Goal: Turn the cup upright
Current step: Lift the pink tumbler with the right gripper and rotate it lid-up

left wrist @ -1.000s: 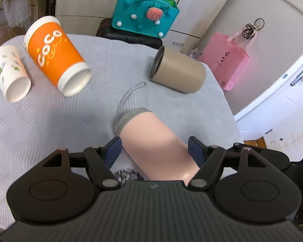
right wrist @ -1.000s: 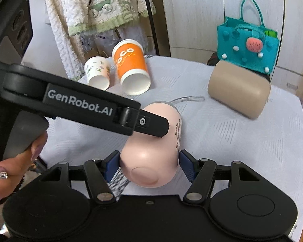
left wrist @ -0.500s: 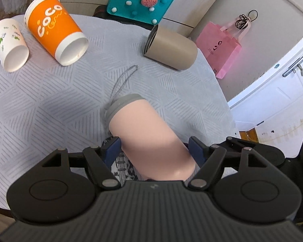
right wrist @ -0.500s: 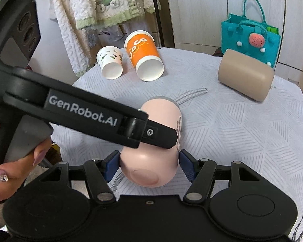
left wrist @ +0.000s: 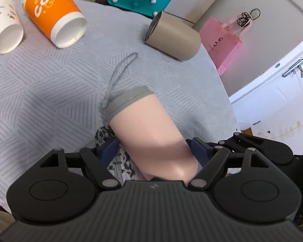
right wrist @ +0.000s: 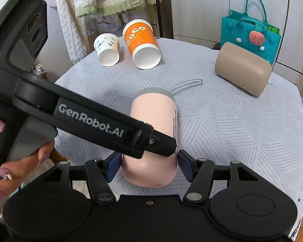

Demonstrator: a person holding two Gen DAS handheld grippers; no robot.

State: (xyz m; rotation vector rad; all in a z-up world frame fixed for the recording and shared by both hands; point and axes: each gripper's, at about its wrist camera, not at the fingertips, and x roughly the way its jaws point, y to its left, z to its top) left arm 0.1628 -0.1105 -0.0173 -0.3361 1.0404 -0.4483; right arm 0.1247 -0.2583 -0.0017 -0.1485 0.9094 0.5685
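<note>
A pink cup (left wrist: pixel 147 129) with a grey lid and a thin grey strap (left wrist: pixel 119 74) is held off the grey tablecloth, lid end pointing away. My left gripper (left wrist: pixel 154 151) is shut on its lower body. My right gripper (right wrist: pixel 148 165) is shut on the same cup (right wrist: pixel 153 117) near its base. The left gripper's arm (right wrist: pixel 91 119) crosses over the cup in the right wrist view. The cup's base is partly hidden by the grippers.
An orange paper cup (right wrist: pixel 142 44), a small white paper cup (right wrist: pixel 107 49) and a beige tumbler (right wrist: pixel 242 70) lie on their sides at the table's (right wrist: pixel 232 125) far part. A teal bag (right wrist: pixel 252 34) and a pink bag (left wrist: pixel 222 42) stand beyond the table.
Both grippers have lifted the pink cup higher off the table and tilted it, base end up; the table and other cups look farther below. Both grips are unchanged.
</note>
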